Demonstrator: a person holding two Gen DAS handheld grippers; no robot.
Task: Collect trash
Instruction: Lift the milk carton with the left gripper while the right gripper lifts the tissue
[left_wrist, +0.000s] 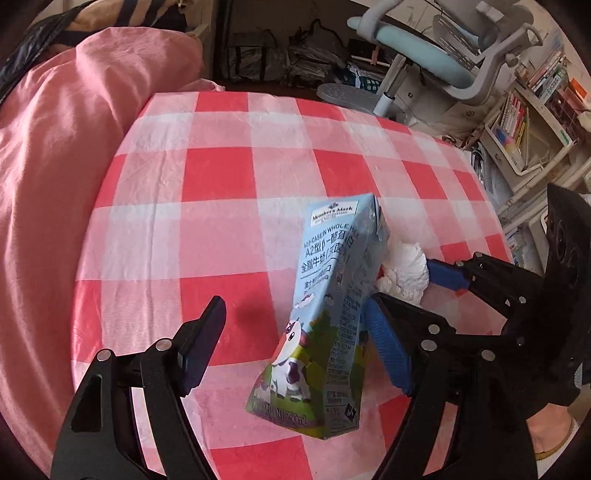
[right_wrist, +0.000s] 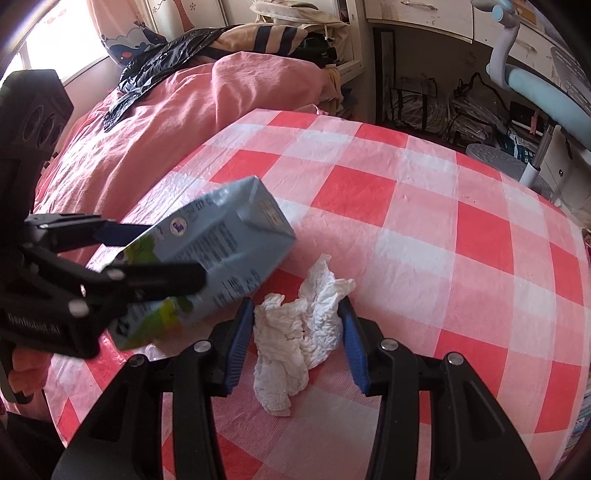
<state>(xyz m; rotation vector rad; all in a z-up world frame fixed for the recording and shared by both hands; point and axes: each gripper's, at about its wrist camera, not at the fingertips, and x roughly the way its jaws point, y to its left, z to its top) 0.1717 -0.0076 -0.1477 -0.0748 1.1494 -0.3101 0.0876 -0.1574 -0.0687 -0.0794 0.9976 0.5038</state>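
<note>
A light-blue milk carton (left_wrist: 325, 314) with a cartoon cow leans tilted over the red-and-white checked tablecloth (left_wrist: 221, 177). My left gripper (left_wrist: 295, 314) stands open around it: the carton rests against the right blue pad, and the left finger (left_wrist: 207, 332) is clear of it. From the right wrist view, the carton (right_wrist: 229, 243) sits between the left gripper's (right_wrist: 173, 254) two fingers at the left. A crumpled white tissue (right_wrist: 295, 332) lies on the cloth with my right gripper (right_wrist: 295, 306) shut on it, both blue pads against its sides. The tissue (left_wrist: 406, 269) also shows just behind the carton.
A pink duvet (left_wrist: 66, 155) is heaped along the table's left side, with a black shiny bag (right_wrist: 159, 70) on top. A grey-blue desk chair (left_wrist: 436, 55) and a bookshelf (left_wrist: 524, 122) stand beyond the far right edge. Bags sit on the floor (right_wrist: 424, 99) behind the table.
</note>
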